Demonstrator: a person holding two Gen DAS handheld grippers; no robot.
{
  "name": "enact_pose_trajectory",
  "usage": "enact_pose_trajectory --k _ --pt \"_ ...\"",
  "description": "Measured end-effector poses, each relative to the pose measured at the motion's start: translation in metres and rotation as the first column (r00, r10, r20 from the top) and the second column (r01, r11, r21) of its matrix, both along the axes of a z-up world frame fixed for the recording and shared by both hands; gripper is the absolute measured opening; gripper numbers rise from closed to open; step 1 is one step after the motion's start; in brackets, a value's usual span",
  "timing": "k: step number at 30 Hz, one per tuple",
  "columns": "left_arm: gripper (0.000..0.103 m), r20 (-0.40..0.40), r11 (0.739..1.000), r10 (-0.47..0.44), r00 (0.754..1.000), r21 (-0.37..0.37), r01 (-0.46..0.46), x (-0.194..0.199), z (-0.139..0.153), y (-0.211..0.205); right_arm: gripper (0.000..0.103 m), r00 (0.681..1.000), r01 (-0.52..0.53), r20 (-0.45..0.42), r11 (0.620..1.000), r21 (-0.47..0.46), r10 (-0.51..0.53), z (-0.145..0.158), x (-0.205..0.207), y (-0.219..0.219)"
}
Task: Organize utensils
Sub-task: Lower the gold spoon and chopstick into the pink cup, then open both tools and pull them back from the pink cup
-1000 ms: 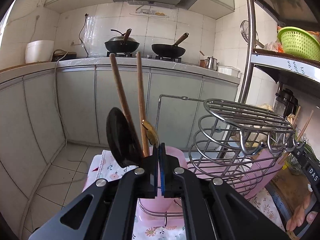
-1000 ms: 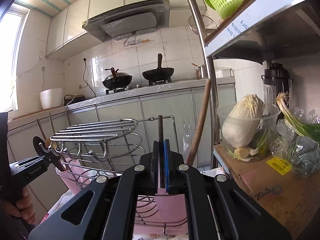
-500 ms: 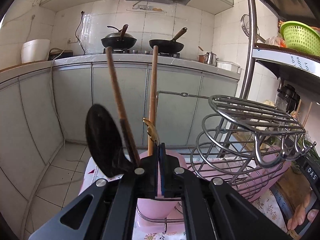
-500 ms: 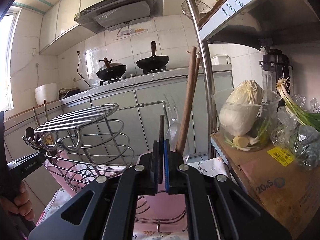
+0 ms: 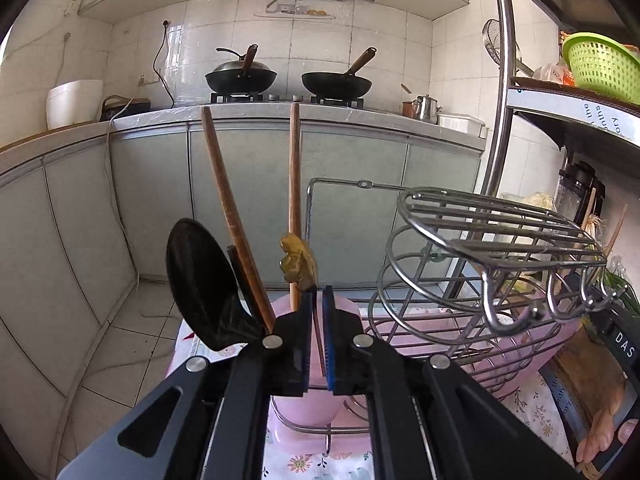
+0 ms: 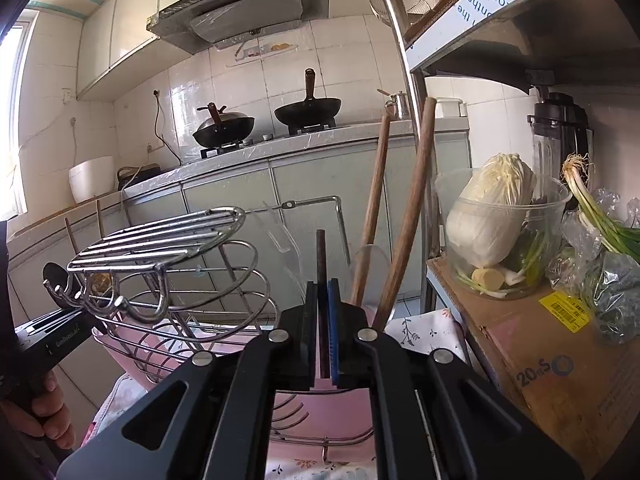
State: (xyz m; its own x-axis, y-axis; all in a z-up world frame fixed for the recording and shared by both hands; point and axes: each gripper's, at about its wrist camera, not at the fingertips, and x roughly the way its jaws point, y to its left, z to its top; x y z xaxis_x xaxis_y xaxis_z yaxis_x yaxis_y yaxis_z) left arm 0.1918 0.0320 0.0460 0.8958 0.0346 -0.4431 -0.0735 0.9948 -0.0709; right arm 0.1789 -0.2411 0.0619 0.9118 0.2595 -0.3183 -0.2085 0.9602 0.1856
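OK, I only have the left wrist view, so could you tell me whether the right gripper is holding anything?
Observer: Yes, the right gripper is shut on a thin dark handle that sticks up between its jaws.
Operator: Thanks. Is anything standing close to it?
Observer: Two wooden handles lean just right of it.
Operator: And further right?
Observer: A cardboard box with a yellow label.
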Motion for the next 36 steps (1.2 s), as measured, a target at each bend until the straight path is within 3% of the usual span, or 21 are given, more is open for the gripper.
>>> enact_pose_trajectory --k 2,7,13,15,18,34,36 --pt "0.019 0.002 1.0 -0.002 1.0 0.004 0.002 -0.005 0.002 -0.002 0.005 1.0 -0.009 -0.013 1.0 -0.004 0.009 0.002 -0.001 0.001" --pt "0.031 0.011 1.0 -0.006 1.0 0.0 0.006 -0.018 0.008 -0.005 0.006 0.999 -0.034 -0.041 0.999 -0.018 0.033 0.006 -0.007 0.005" --pt "0.034 -0.016 1.0 -0.009 1.0 -0.014 0.009 -0.033 0.011 -0.008 0.008 0.994 -0.058 -0.089 0.998 0.002 0.057 0.007 -0.017 0.006" --pt "0.034 -0.018 1.0 -0.011 1.0 -0.012 0.011 -0.039 0.011 -0.01 0.026 0.994 -0.064 -0.093 0.998 0.015 0.065 0.007 -0.023 0.005" --pt "0.034 -0.009 1.0 -0.021 1.0 -0.003 0.021 -0.052 0.012 -0.015 0.041 0.994 -0.075 -0.083 0.997 0.026 0.077 0.008 -0.035 0.005" --pt "0.034 -0.006 0.998 -0.06 0.998 -0.011 0.06 -0.124 0.012 -0.041 0.05 0.982 -0.138 -0.131 0.99 -0.019 0.135 -0.003 -0.098 0.02" --pt "0.034 -0.006 0.998 -0.059 0.998 -0.02 0.059 -0.132 0.011 -0.043 0.056 0.98 -0.15 -0.132 0.988 -0.023 0.146 -0.003 -0.105 0.021"
